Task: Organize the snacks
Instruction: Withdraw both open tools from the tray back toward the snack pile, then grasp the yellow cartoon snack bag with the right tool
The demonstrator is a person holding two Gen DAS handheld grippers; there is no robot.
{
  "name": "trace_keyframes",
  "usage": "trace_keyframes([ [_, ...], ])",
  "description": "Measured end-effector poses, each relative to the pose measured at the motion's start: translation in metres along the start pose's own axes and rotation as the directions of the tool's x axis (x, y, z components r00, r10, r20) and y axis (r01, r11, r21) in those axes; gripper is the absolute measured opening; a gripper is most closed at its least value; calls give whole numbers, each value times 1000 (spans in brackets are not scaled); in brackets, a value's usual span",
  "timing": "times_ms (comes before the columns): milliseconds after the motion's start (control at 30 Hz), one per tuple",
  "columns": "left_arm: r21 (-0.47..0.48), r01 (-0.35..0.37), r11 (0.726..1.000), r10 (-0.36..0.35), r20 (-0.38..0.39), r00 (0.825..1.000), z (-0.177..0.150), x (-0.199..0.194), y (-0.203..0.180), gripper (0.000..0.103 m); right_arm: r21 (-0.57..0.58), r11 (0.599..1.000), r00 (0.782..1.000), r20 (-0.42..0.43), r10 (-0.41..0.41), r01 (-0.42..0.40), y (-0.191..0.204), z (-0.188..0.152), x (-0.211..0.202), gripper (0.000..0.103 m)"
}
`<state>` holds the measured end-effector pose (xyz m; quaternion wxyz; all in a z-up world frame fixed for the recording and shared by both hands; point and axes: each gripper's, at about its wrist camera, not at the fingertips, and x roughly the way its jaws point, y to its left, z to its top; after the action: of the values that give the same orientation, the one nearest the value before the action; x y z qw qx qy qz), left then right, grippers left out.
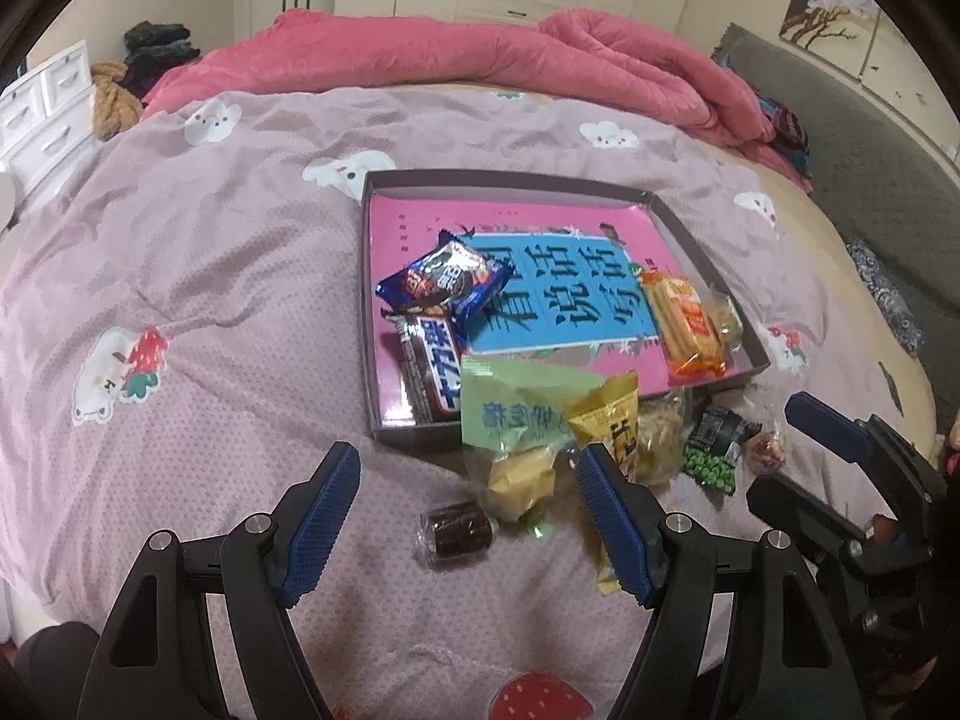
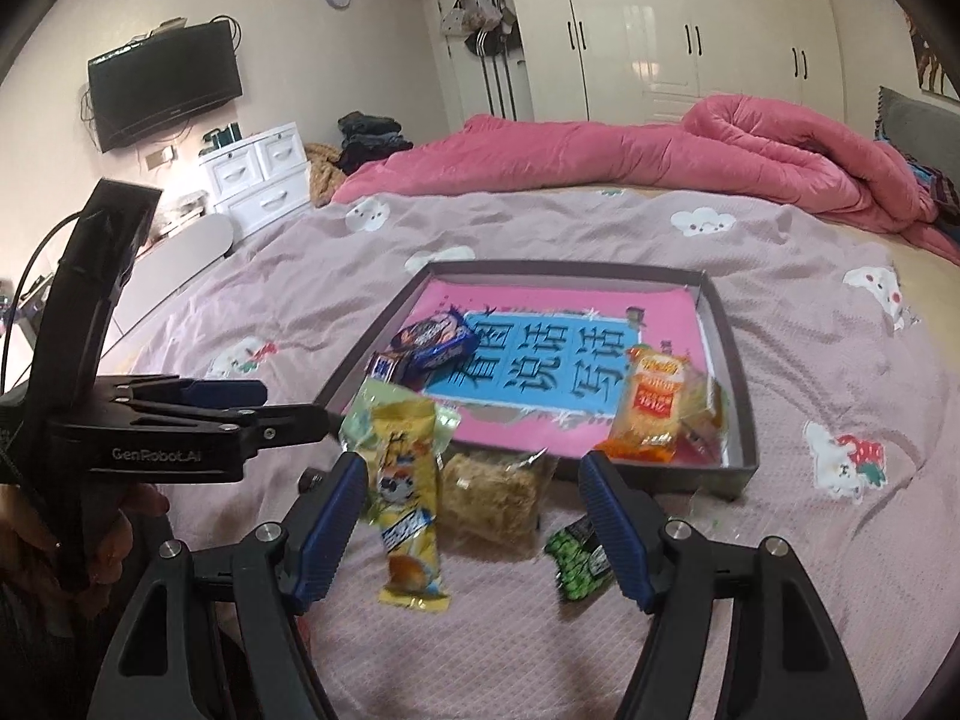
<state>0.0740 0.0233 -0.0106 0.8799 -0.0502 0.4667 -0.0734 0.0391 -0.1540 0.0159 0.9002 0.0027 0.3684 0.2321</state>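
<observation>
A shallow grey box with a pink and blue lining lies on the bed; it also shows in the right wrist view. Inside are a blue biscuit pack, a dark chocolate bar and an orange cracker pack. Loose snacks lie in front of the box: a green pouch, a yellow pack, a clear pack of brown snack, a green pea pack and a small dark candy. My left gripper is open above the dark candy. My right gripper is open over the loose snacks.
The bed has a mauve cover with cartoon prints. A pink quilt is bunched at the far side. White drawers and a wall television stand to the left. White wardrobes line the back wall.
</observation>
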Motion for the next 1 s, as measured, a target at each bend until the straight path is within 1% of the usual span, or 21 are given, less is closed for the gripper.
trace_keyframes([
  [200, 15, 1, 1000, -1, -32, 999, -4, 4, -2, 77, -13, 1000, 999, -44, 4, -5, 8, -11, 4, 72],
  [300, 17, 22, 1000, -21, -58, 998, -8, 8, -4, 77, -12, 1000, 998, -68, 13, -14, 10, -16, 7, 72],
  [500, 33, 28, 999, -26, -74, 997, -10, 12, -8, 77, -22, 999, 995, -95, 27, -29, 14, -23, 9, 72],
  [633, 33, 42, 999, -38, -99, 994, -12, 15, -8, 77, -20, 999, 991, -127, 46, -49, 17, -27, 12, 72],
  [833, 29, 44, 999, -41, -109, 993, -12, 19, -6, 77, -9, 998, 986, -153, 66, -68, 21, -31, 18, 72],
  [1000, 26, 48, 999, -44, -115, 992, -12, 25, -3, 77, 5, 998, 982, -176, 67, -67, 22, -34, 26, 72],
])
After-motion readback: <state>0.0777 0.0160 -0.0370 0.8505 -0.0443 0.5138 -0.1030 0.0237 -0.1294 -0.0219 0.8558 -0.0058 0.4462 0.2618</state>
